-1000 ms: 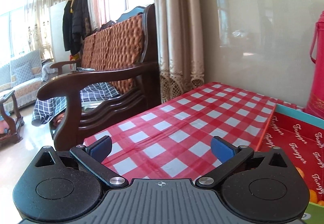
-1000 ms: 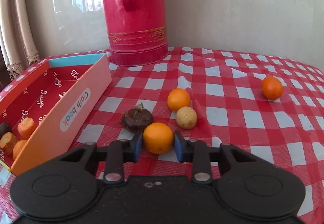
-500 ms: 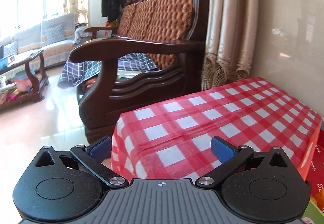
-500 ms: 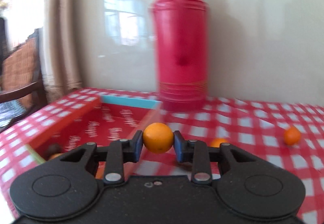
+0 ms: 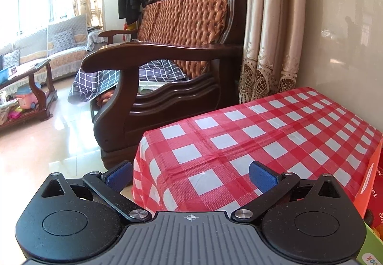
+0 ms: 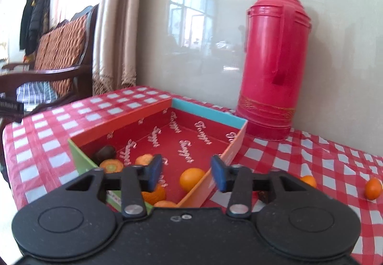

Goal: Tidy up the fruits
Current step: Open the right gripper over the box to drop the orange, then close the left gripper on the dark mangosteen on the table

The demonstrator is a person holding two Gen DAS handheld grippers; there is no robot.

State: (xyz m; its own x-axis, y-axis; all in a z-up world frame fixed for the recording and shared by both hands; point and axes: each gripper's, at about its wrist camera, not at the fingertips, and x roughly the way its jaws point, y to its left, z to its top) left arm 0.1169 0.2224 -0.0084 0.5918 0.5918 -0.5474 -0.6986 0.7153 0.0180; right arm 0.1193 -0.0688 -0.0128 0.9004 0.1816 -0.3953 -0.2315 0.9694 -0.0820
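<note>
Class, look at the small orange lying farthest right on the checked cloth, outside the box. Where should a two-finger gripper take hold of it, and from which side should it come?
Grip the rightmost orange across its widest middle, coming from above and slightly in front. It is round, lies alone on the tablecloth, and nothing crowds either flank, so the jaws can probably straddle it freely.

Black grippers (image 6: pixel 186 174) – blue pads (image 5: pixel 261 176), silver screws, ribbed grey top.

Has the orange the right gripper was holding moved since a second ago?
Yes. The orange left the table in front of the flask and now lies inside the box, below the opening jaws.
</note>
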